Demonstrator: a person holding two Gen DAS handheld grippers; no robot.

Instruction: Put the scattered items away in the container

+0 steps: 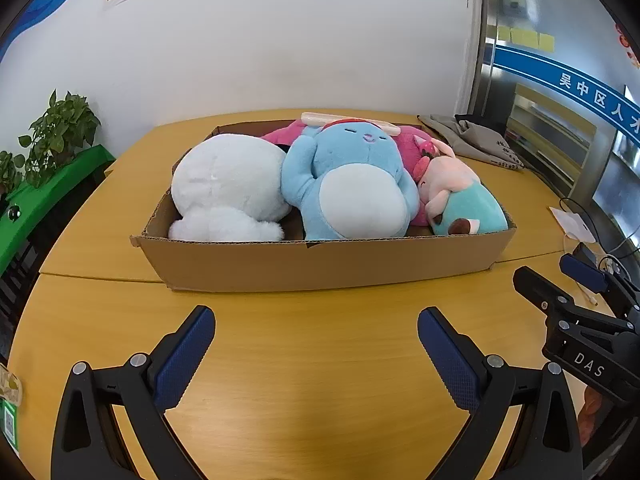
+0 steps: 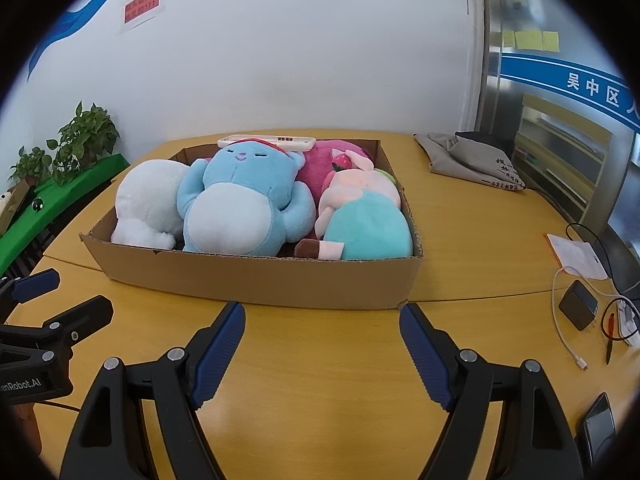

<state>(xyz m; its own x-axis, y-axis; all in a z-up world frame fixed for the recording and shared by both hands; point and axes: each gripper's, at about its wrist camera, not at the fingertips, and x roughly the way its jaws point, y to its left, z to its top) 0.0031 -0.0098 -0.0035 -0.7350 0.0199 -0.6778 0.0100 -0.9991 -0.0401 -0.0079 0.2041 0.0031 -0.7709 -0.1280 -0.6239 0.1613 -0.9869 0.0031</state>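
all plush toys sit packed in the cardboard box [image 1: 320,264] on the table [image 1: 300,360]: white [image 1: 228,192], blue [image 1: 348,184], pink/teal [image 2: 368,216]. left gripper [image 1: 316,340] & right gripper [image 2: 322,336] hover wide, empty, in front of it. tidy looks done; next just check for strays.

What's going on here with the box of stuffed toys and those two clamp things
A person is tidying plush toys into a cardboard box on the wooden table. The white plush, blue plush, pink plush and teal-and-pink plush all lie inside it. The left gripper and right gripper hover over bare table in front of the box, fingers apart, holding nothing.
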